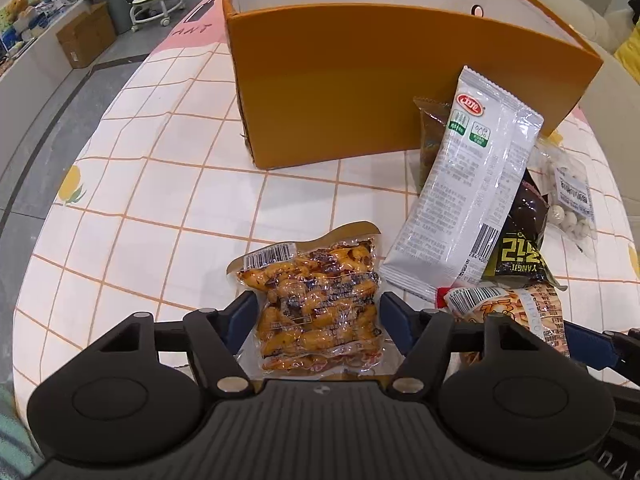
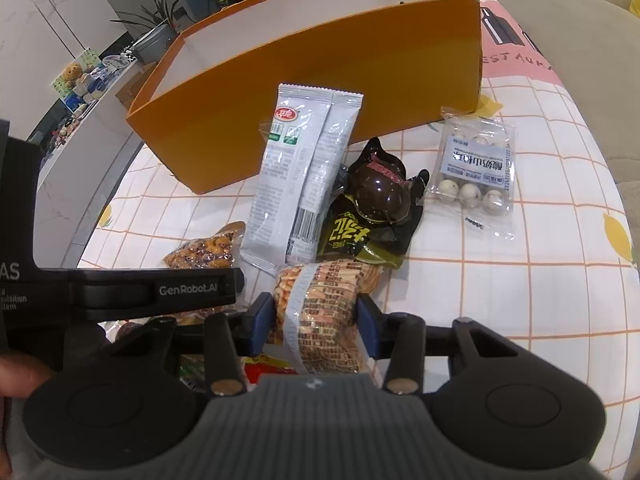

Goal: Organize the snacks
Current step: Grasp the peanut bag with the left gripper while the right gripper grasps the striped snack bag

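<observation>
A clear vacuum pack of orange-brown snack lies flat on the checked tablecloth. My left gripper straddles it, and its blue pads touch both long edges. The same pack peeks out beside the left gripper's black body in the right wrist view. My right gripper is shut on an orange-printed snack packet, which bulges between the pads; this packet lies just right of the vacuum pack. Behind both stands the open orange box, whose inside is hidden.
A white wrapper leans towards the box. Beside it are a black packet and a clear bag of white balls. A brown packet sits behind the wrapper. A hand shows at the left edge.
</observation>
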